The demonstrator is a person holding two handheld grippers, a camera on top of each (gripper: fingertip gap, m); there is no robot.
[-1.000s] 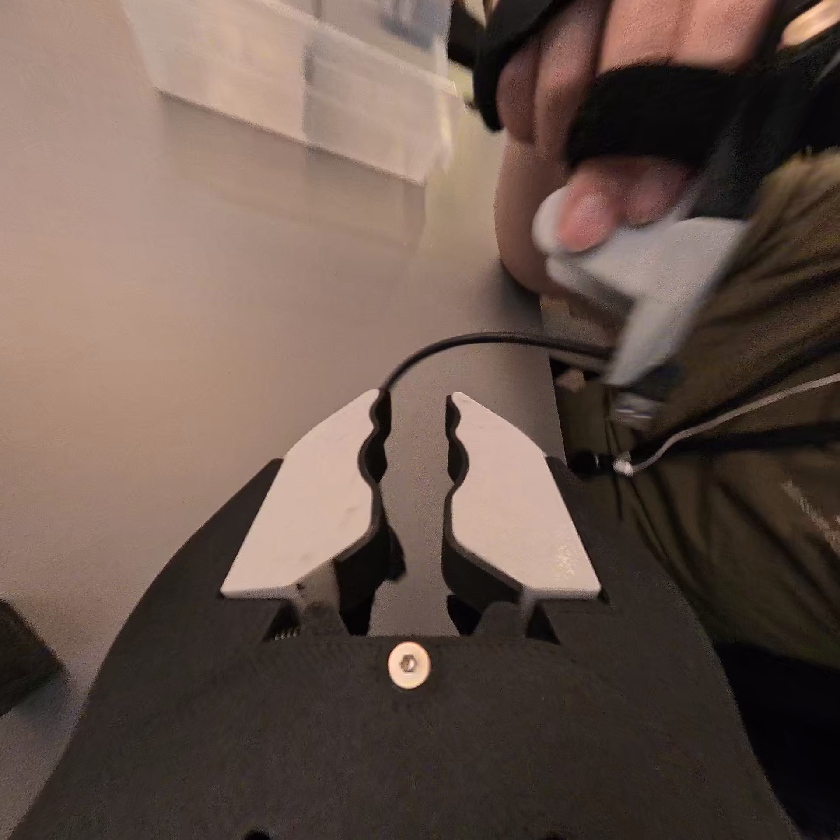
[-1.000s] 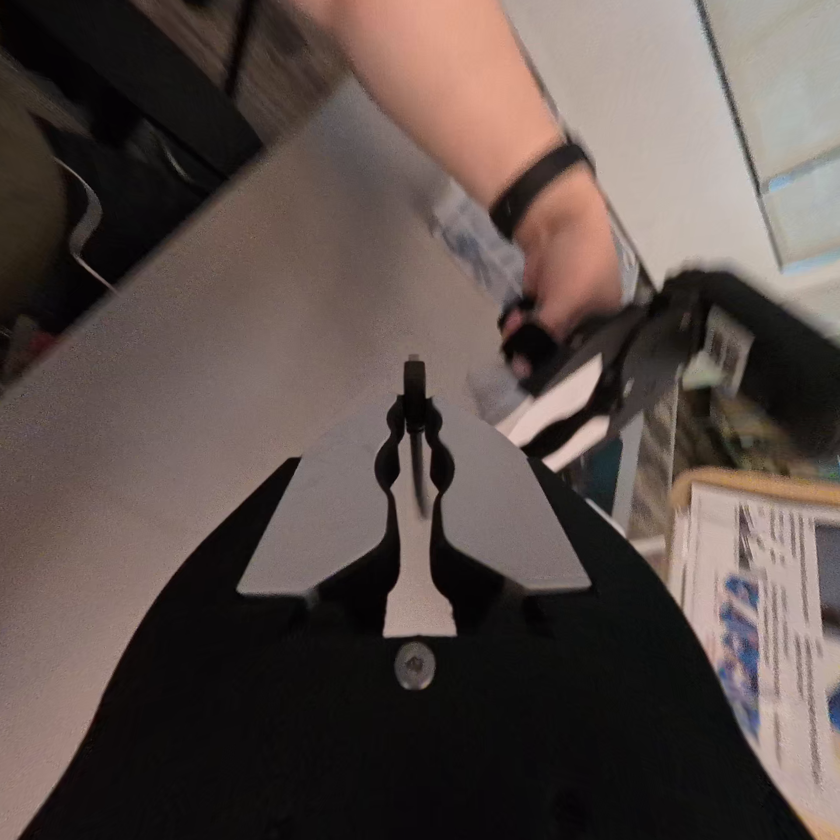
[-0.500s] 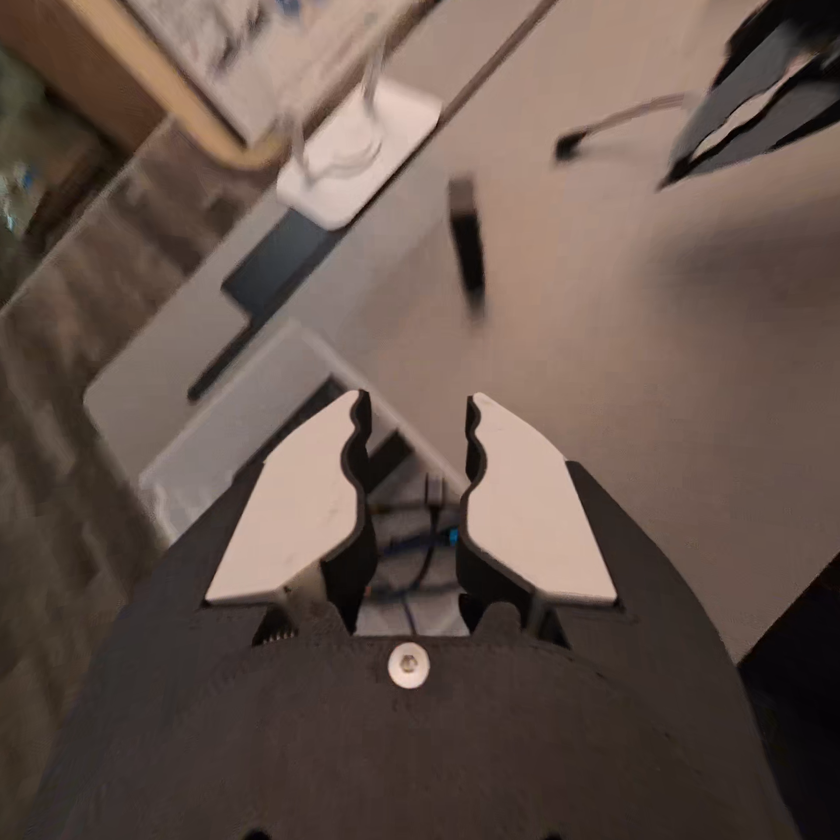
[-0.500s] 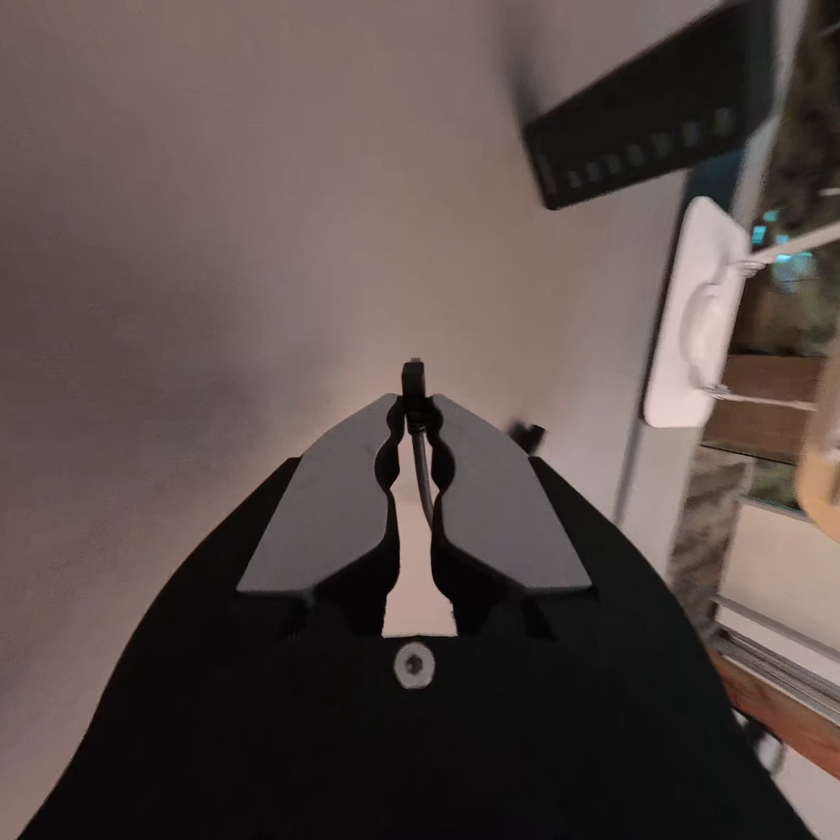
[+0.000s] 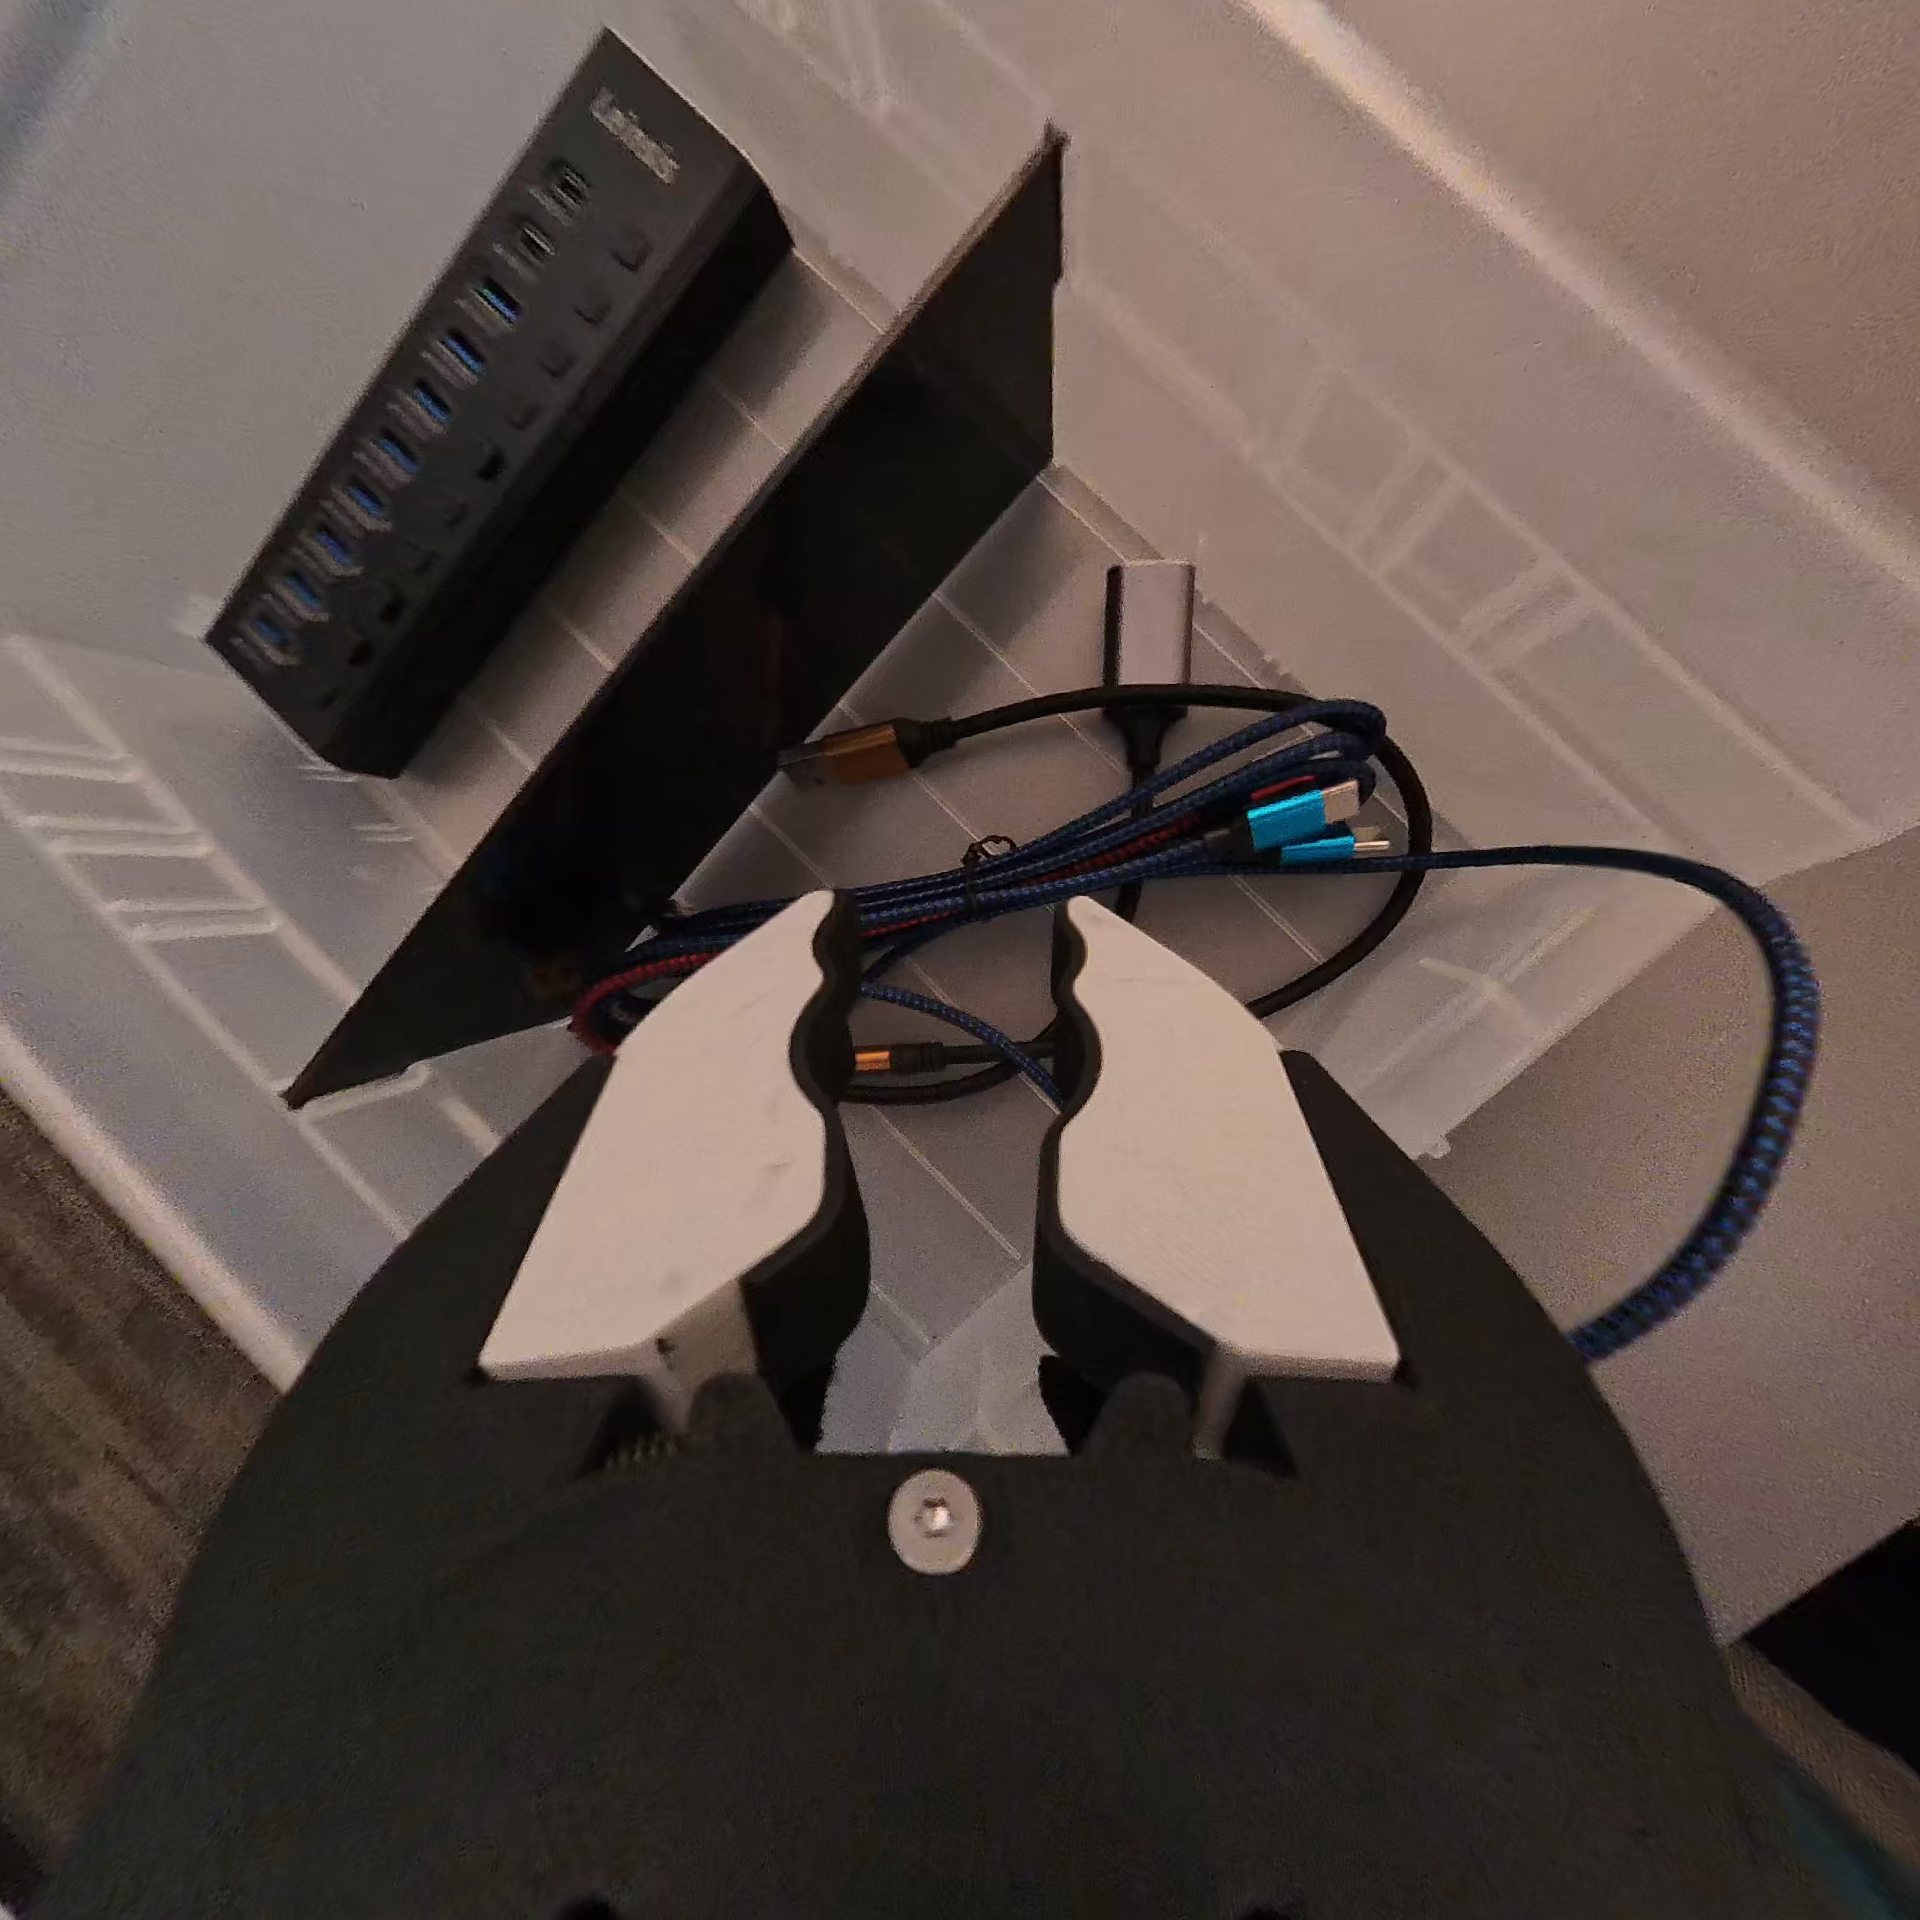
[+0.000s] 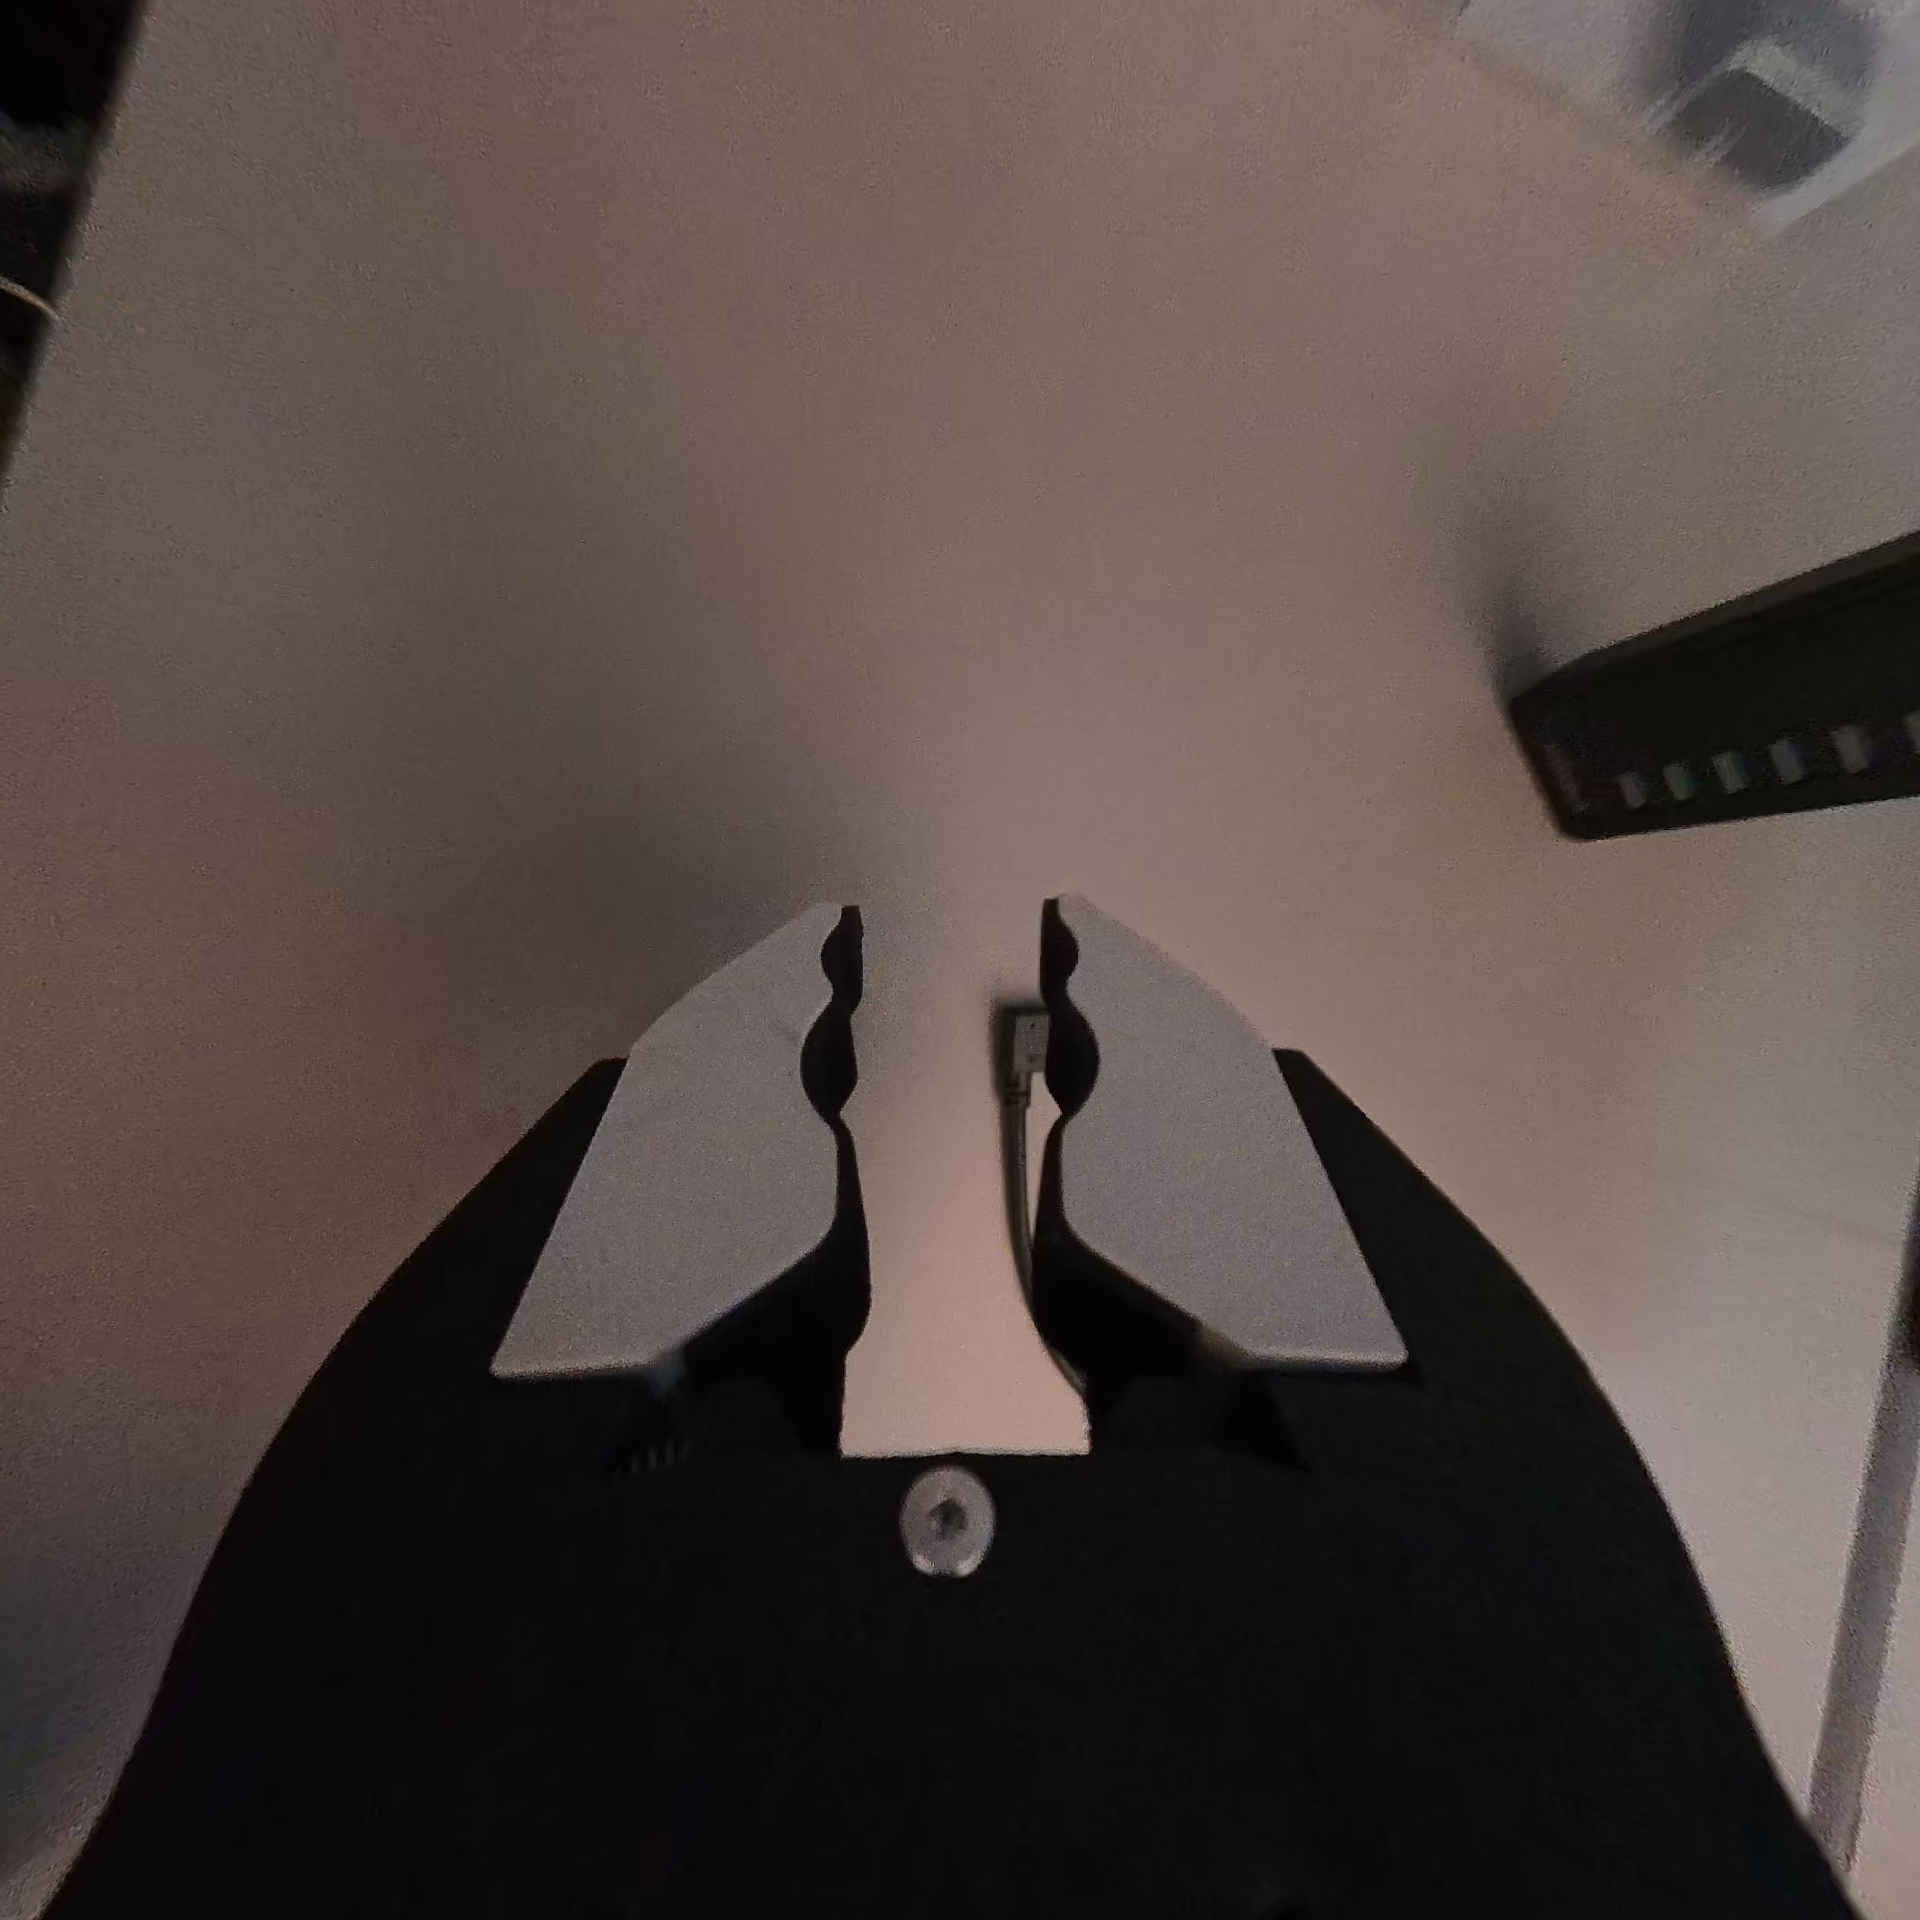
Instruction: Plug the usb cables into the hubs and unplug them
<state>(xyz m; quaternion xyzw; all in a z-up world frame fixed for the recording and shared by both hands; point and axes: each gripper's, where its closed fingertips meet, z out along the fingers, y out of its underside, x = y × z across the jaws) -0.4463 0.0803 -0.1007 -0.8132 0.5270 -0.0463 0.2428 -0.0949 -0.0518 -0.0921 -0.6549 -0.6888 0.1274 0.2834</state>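
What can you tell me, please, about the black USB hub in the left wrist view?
The black USB hub is a long, matte bar-shaped box with a row of ports along its upper face: most have blue inserts, and two at the far end are smaller and oval. A small dark button sits beside each port. No cable is plugged in. It lies flat on the pale table, beside a clear plastic bin of cables.

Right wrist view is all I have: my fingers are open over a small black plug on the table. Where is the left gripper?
Observer: The left gripper hangs open above a clear bin of cables.
Operator: Which cables?
Observer: A bundle of blue braided cables and a black cable with a gold plug.
Operator: Anything hanging out?
Observer: Yes, one long blue cable loops out over the bin's edge.
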